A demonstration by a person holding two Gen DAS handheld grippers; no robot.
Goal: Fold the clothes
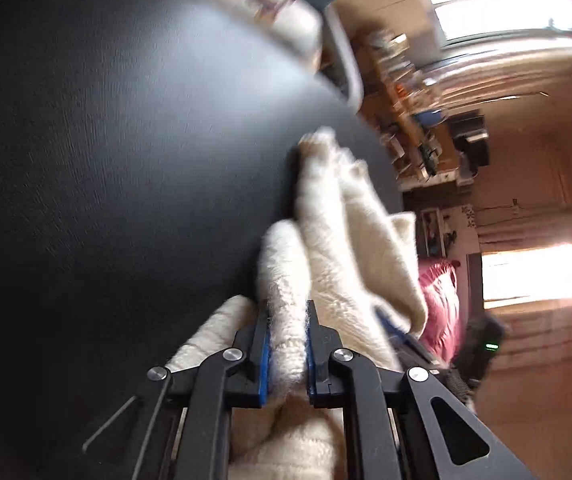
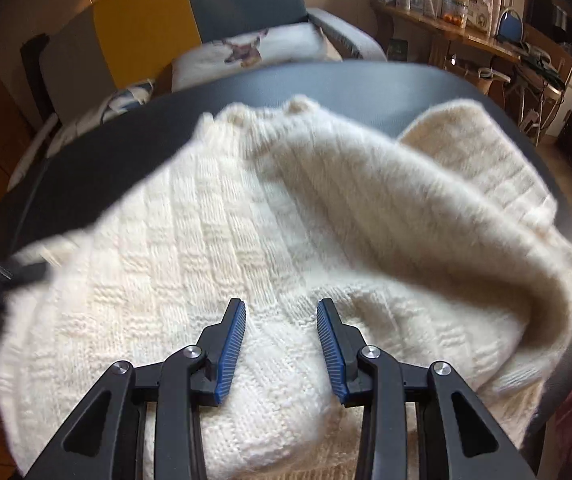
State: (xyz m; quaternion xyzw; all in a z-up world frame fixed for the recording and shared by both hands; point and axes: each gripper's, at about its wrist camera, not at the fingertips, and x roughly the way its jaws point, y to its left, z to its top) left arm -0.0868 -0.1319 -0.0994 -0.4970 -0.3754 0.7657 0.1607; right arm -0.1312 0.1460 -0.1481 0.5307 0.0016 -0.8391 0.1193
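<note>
While left tongs pinch the sweater, right tongs hover open

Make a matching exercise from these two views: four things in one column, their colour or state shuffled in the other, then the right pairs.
Things:
1. left claw
2. right claw
3. table
4. cushion

States:
a. dark and bare on this side
b. printed with a deer's head
c. shut on a fold of the cream sweater
d. open above the knit

Pairs: 1-c, 2-d, 3-a, 4-b

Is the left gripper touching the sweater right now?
Touching. The left wrist view shows the left gripper with its jaws clamped on a fold of the cream sweater.
</note>
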